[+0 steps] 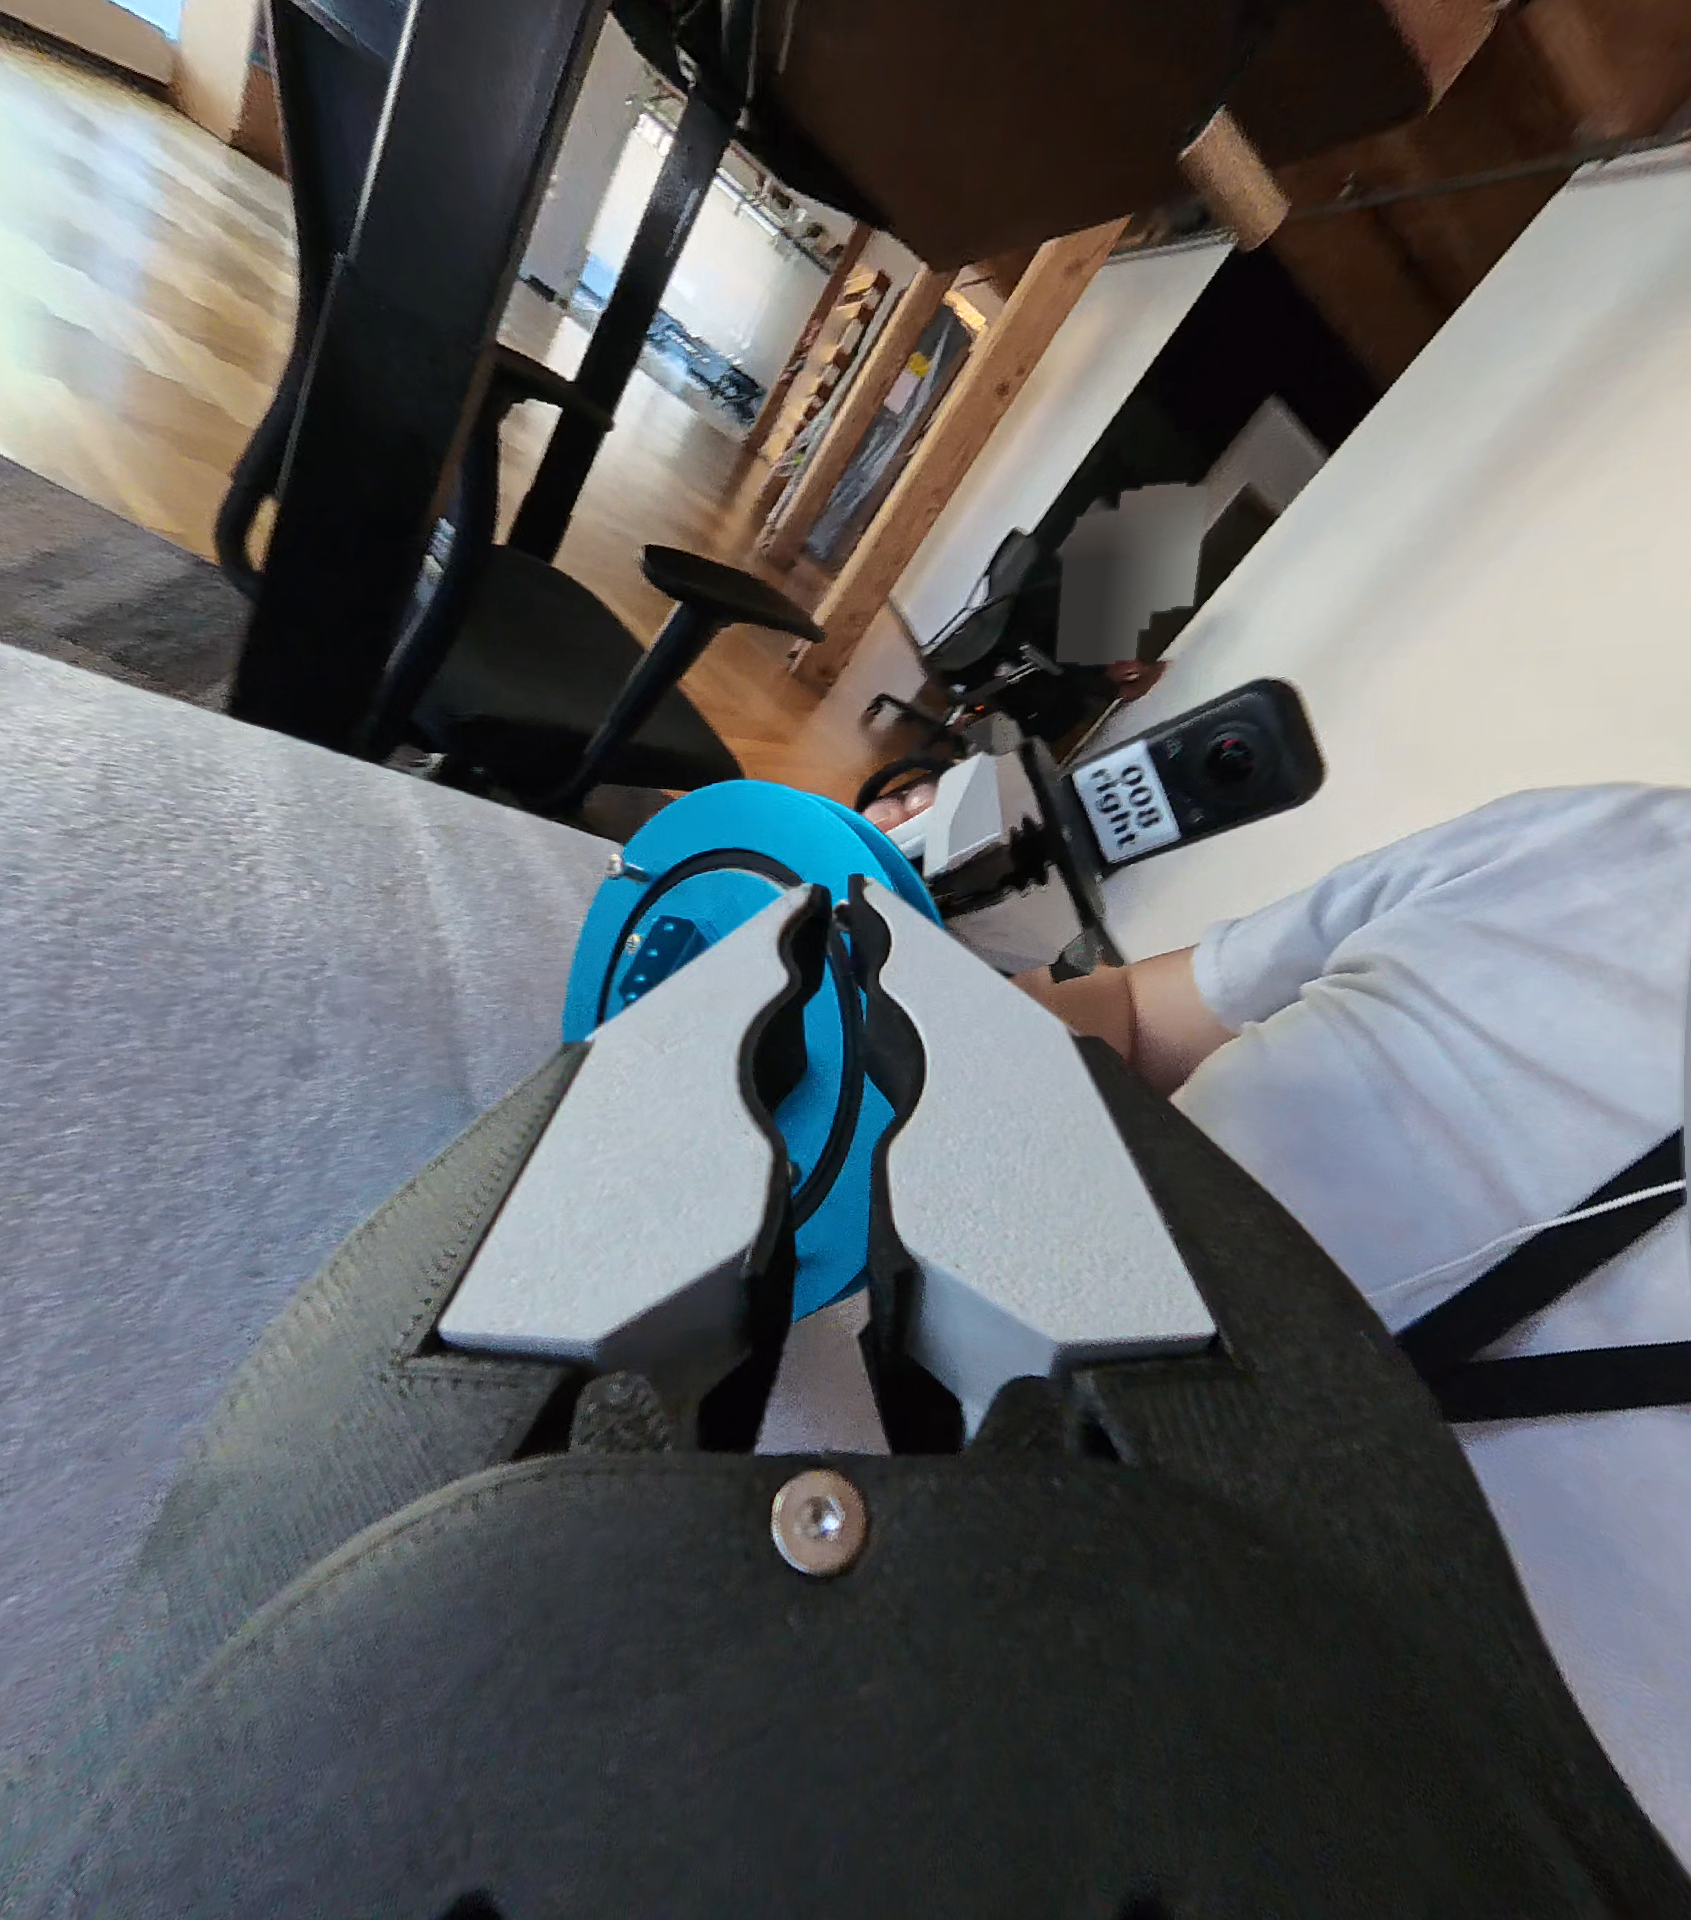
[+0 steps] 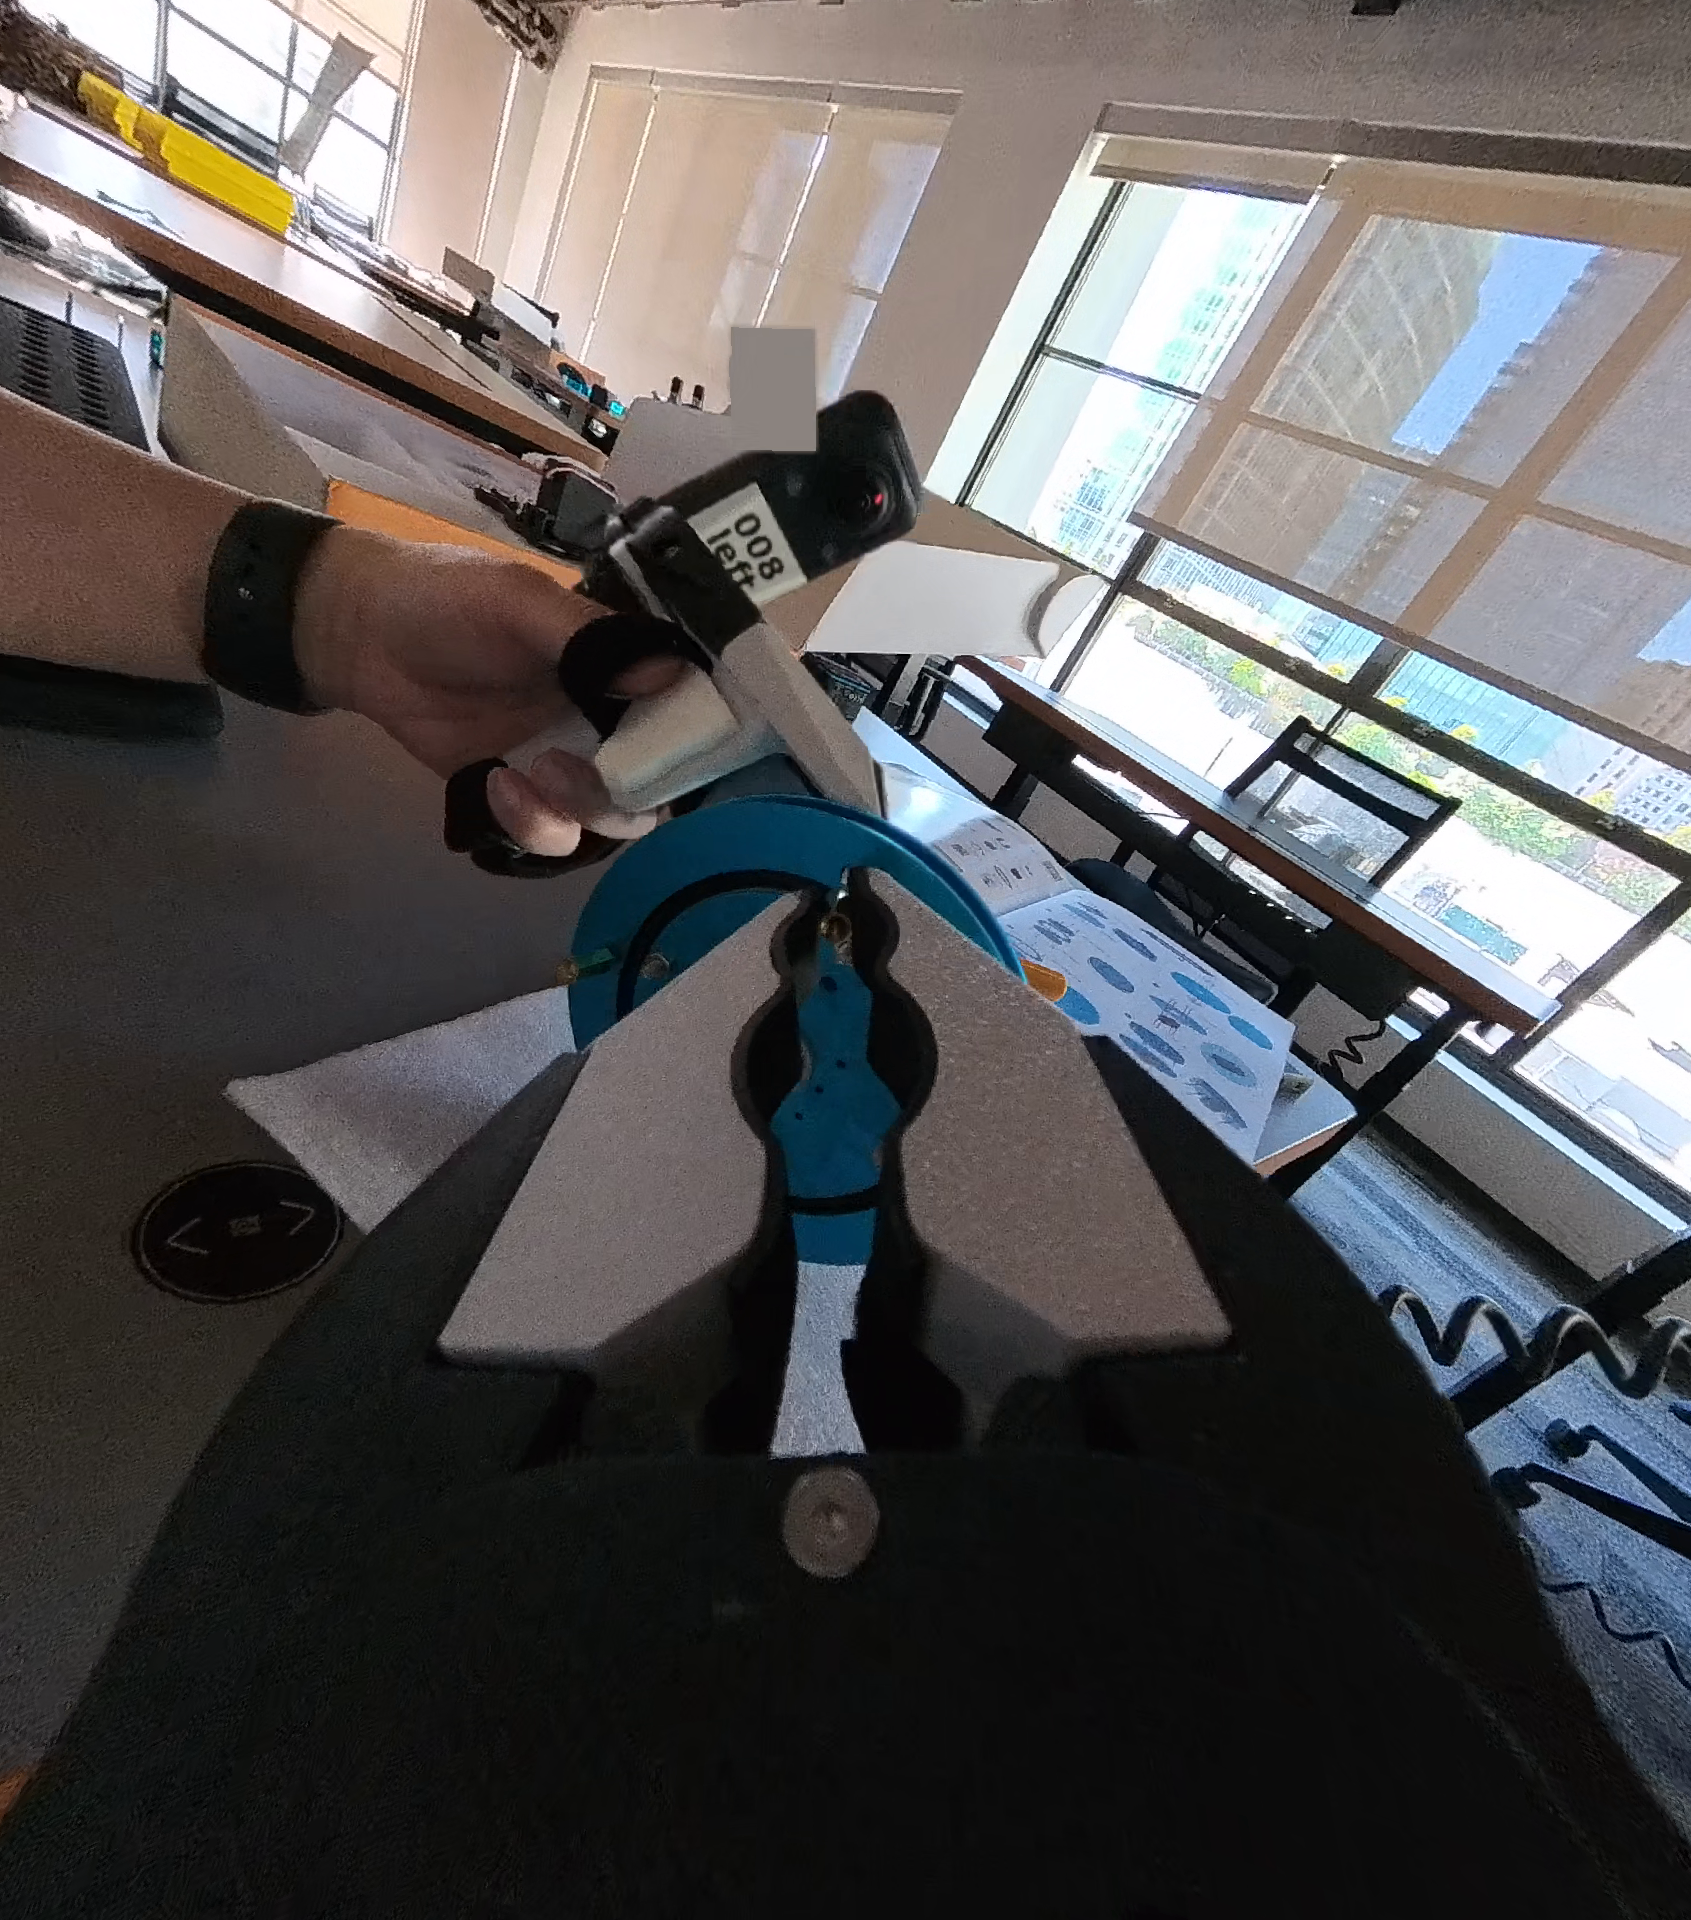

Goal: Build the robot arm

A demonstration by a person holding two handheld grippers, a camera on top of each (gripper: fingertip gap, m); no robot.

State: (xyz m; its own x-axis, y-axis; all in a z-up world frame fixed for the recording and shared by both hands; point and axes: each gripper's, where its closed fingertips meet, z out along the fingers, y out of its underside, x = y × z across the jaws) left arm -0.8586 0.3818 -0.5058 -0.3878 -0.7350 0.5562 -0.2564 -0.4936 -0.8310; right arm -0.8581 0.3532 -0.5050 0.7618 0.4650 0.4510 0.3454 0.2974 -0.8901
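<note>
Left wrist view: your left tongs point(image 1: 836, 904) clamped the blue disc point(image 1: 706, 883) edge-on, steadying it.
Right wrist view: your right tongs point(image 2: 836, 904) pinched its opposite rim.

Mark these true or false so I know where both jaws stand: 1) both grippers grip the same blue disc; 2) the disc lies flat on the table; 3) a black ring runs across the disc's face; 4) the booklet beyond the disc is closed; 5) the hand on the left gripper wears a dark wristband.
1) True: the left gripper and right gripper are each shut on the blue disc.
2) False: it stands on edge between the jaws.
3) True: a black ring curves across the disc.
4) False: the booklet lies open, pictures showing.
5) True: the hand has a dark wristband.
</note>
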